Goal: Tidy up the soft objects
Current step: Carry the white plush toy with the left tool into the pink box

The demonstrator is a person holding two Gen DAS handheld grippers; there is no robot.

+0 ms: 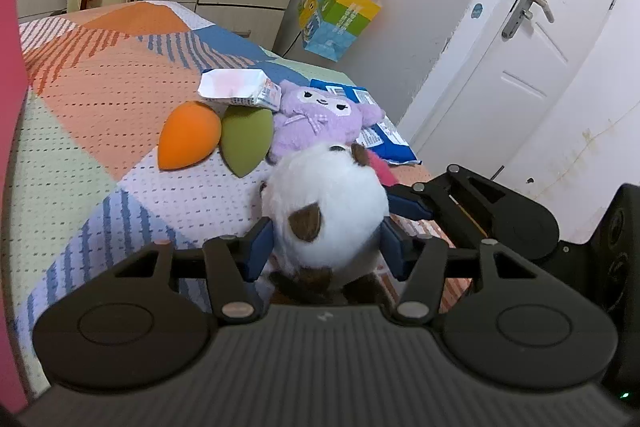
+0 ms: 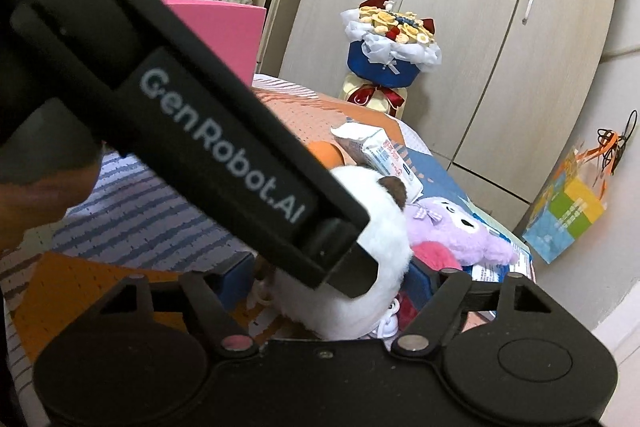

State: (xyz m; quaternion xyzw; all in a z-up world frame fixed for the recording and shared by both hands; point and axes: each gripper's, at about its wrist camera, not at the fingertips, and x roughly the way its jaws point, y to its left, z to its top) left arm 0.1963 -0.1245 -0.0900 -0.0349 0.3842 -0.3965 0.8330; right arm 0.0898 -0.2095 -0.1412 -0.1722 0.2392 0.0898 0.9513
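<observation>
A white plush toy with brown ears [image 1: 326,211] lies near the edge of a bed covered by a patchwork quilt [image 1: 92,107], and both grippers are at it. In the left wrist view, the left gripper [image 1: 325,247] straddles the toy, its blue-padded fingers [image 1: 259,247] pressing against the fur on either side, so it is gripping the plush. The right gripper [image 2: 324,277] comes in from the side; in its own view the white toy sits between its fingers [image 2: 236,277], but the left gripper's black body, marked "GenRobot.AI", crosses in front, and I cannot tell whether the pads press on the fur. Just behind the white toy lies a purple plush [image 1: 320,117], touching it, with something pink [image 1: 380,167] tucked beside the two. To the left of the purple plush rest an orange sponge [image 1: 188,137] and a green sponge [image 1: 246,139], side by side and touching. A white tissue pack [image 1: 238,87] lies across their far ends. A blue packet [image 1: 384,135] lies under the purple plush.
</observation>
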